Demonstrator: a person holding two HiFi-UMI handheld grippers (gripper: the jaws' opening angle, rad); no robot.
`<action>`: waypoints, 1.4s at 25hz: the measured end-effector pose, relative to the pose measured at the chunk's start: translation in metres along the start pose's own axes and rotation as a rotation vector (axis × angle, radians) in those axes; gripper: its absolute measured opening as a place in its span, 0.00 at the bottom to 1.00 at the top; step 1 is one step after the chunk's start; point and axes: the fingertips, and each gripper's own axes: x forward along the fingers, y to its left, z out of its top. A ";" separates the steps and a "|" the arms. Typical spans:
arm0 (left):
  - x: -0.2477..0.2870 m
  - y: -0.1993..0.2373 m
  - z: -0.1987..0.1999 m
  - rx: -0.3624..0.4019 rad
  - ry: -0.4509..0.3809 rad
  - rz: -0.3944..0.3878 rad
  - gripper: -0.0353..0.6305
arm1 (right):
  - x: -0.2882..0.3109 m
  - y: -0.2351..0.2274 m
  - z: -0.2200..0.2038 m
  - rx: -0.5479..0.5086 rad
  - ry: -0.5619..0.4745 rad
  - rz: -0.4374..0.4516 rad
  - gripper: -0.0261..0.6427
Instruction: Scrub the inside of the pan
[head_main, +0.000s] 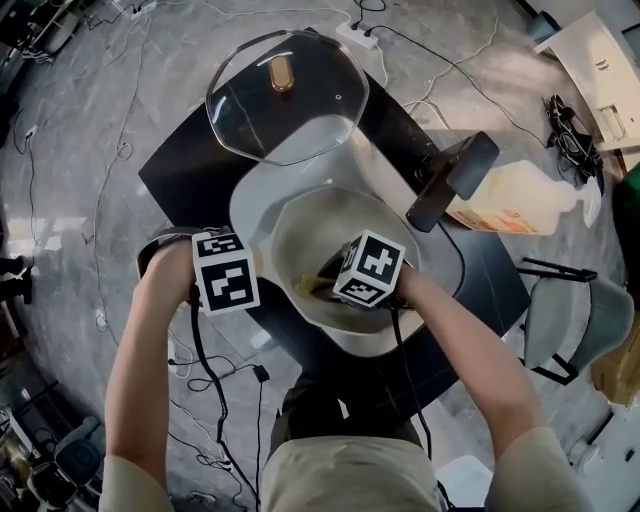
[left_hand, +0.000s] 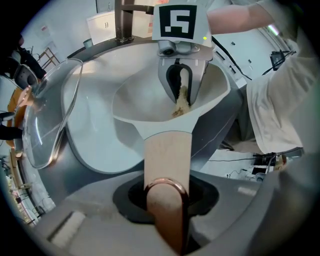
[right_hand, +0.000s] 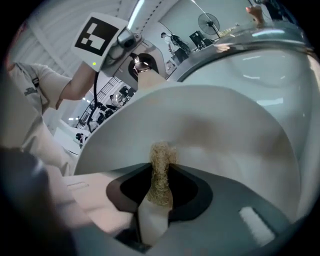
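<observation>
left gripper (left_hand: 167, 202) points steeply down, clamped on pan handle (left_hand: 166, 155); right gripper (right_hand: 156, 205) angled down, clamped on brush (right_hand: 161, 167).

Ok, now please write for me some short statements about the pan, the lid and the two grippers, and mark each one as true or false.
1. The left gripper has its jaws closed on the wooden handle of the white pan. True.
2. The right gripper holds a sponge. False: its jaws are shut on a brush with tan bristles, which reach the inside of the pan.
3. The glass lid covers the pan that is being scrubbed. False: the lid lies farther from the person, and this pan is open.
4. A bottle lies on its side on the table, to the person's right of the pan. True.
</observation>
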 end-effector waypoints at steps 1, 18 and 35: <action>0.000 0.000 0.000 -0.002 -0.001 0.002 0.22 | 0.001 -0.007 0.006 -0.020 -0.011 -0.036 0.20; 0.002 0.000 0.000 -0.017 -0.012 0.036 0.22 | -0.030 -0.126 -0.049 -0.216 0.332 -0.580 0.19; 0.002 -0.002 0.000 -0.023 -0.001 0.041 0.22 | -0.024 0.022 -0.082 -0.214 0.493 0.005 0.19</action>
